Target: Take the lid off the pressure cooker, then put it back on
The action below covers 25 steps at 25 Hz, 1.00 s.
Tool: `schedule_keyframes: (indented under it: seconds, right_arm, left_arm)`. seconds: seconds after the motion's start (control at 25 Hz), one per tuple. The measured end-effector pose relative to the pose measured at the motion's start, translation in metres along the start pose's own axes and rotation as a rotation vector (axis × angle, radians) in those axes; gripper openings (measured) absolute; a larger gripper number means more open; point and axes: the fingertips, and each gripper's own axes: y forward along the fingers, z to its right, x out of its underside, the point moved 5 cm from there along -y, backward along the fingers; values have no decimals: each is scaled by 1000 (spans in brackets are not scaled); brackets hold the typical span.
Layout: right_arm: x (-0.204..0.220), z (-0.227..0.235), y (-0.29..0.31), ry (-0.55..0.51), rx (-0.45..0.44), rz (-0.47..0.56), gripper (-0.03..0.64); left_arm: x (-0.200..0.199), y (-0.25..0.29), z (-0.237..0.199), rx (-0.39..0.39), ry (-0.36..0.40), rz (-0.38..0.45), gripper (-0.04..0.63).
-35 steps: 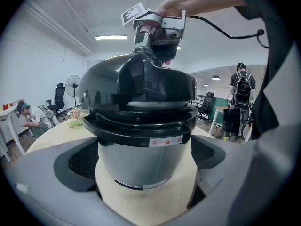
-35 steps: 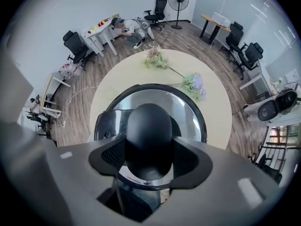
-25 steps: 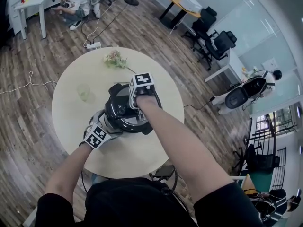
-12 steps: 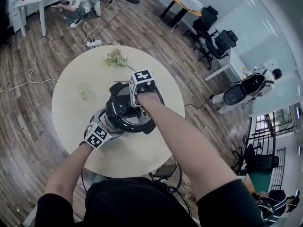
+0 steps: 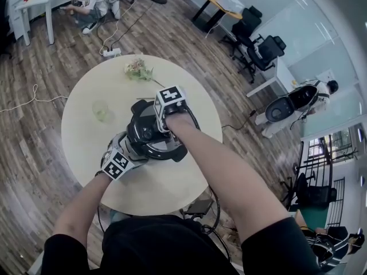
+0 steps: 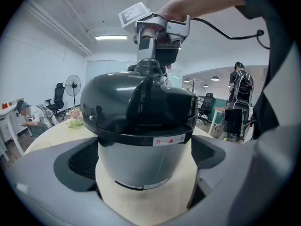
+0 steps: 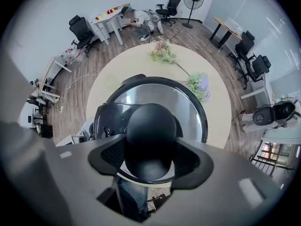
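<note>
A black and silver pressure cooker (image 5: 144,137) stands in the middle of the round table (image 5: 166,185). Its dark domed lid (image 6: 136,102) sits on the silver body (image 6: 136,166). From straight above, my right gripper (image 5: 159,126) is shut on the lid's black knob (image 7: 150,133), with a pad against each side of the knob. My left gripper (image 5: 133,146) reaches in from the near left. Its jaws clasp the cooker's body low down, and the body fills the gap between the pads. In the left gripper view the right gripper (image 6: 155,55) shows on top of the lid.
A bunch of flowers (image 5: 139,70) lies at the table's far edge and a clear glass (image 5: 102,111) stands left of the cooker. A person (image 5: 86,2) crouches on the floor far behind. Office chairs and desks stand around the room.
The right gripper's marker cube has turned slightly over the knob. The left gripper and the cooker have stayed where they were.
</note>
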Motion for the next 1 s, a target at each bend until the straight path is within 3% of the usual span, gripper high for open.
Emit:
schedule_keyframes:
  seconds: [0.24, 0.52, 0.76, 1.0]
  right_arm:
    - [-2, -2, -3, -166, 17, -21, 293]
    - [3, -8, 1, -529, 66, -36, 296]
    - [-1, -12, 0, -633, 81, -25, 302]
    - [-2, -13, 3, -631, 83, -28, 304]
  left_arm:
    - [-1, 0, -1, 1, -1, -7, 591]
    - [4, 2, 2, 1, -5, -10, 591]
    - [3, 2, -1, -2, -7, -15, 591]
    - [6, 3, -1, -3, -2, -7, 591]
